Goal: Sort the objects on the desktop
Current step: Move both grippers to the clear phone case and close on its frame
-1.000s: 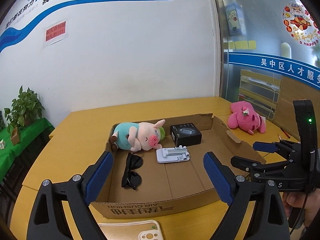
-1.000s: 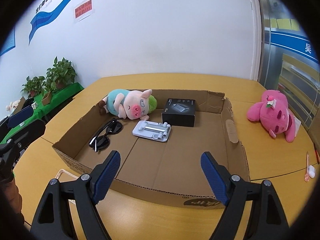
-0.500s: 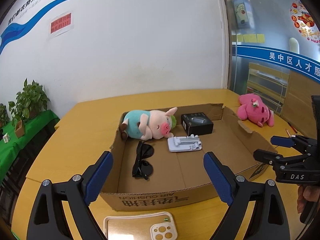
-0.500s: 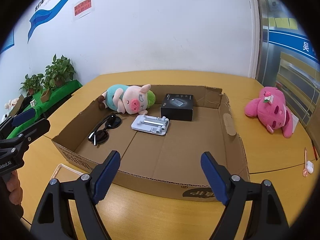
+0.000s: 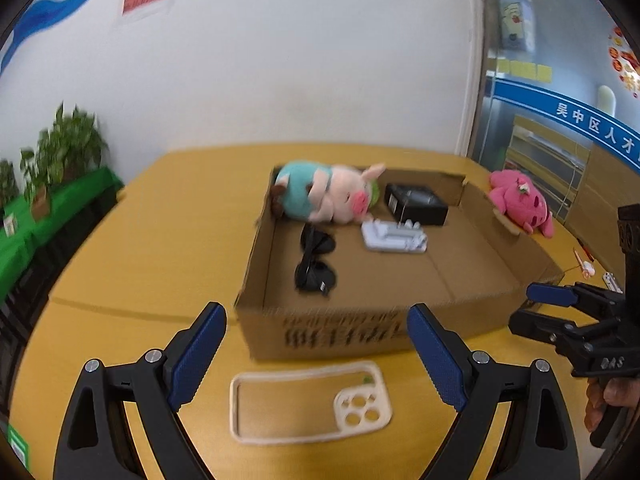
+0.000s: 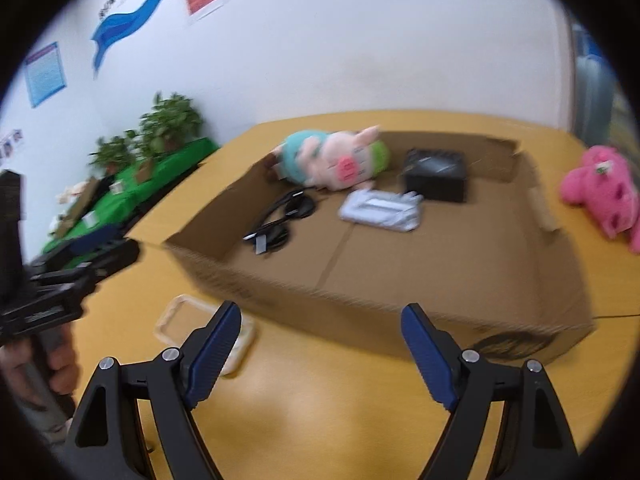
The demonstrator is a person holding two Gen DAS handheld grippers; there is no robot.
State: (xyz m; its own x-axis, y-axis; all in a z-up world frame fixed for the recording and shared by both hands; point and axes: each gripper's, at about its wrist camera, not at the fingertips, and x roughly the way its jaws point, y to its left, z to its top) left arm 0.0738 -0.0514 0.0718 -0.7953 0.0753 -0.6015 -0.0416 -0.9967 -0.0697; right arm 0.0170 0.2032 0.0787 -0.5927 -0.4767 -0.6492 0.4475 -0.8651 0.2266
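my left gripper (image 5: pixel 316 352) is wide open and holds nothing, hovering over the cream phone case (image 5: pixel 310 406), which lies flat on the yellow table (image 5: pixel 132 256) just near of the cardboard box (image 5: pixel 348 334). my right gripper (image 6: pixel 322 350) is also spread open and holds nothing, near side of the box. inside the box: pig plush (image 5: pixel 328 196) far left, sunglasses (image 5: pixel 314 264) on the left, white phone stand (image 5: pixel 394 238) and black box (image 5: pixel 416 204) further right. pink plush (image 5: pixel 520 200) sits on the table right of the box.
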